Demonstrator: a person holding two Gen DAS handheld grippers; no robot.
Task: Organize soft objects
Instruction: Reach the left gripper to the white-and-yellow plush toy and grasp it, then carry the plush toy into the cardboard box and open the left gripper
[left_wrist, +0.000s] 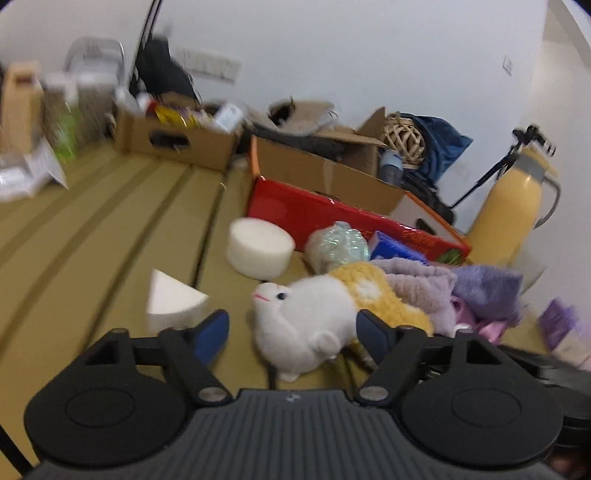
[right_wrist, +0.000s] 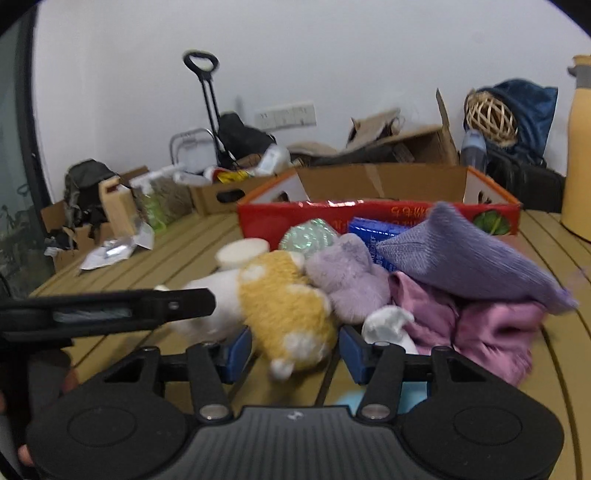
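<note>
Both tongs gape wide and grip nothing — the left tongs and the right tongs each straddle the white-and-yellow plush toy, lying on the slatted bench against a heap of purple cloths, near a red box.

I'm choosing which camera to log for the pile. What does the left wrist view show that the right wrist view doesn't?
Only the left wrist view shows the white foam wedge and the toy's face.

Only the right wrist view shows the pink cloth and the left gripper seen from the side.

Both show the plush toy, round white sponge, purple knit, and red box. Each gripper is open, with nothing clamped.
</note>
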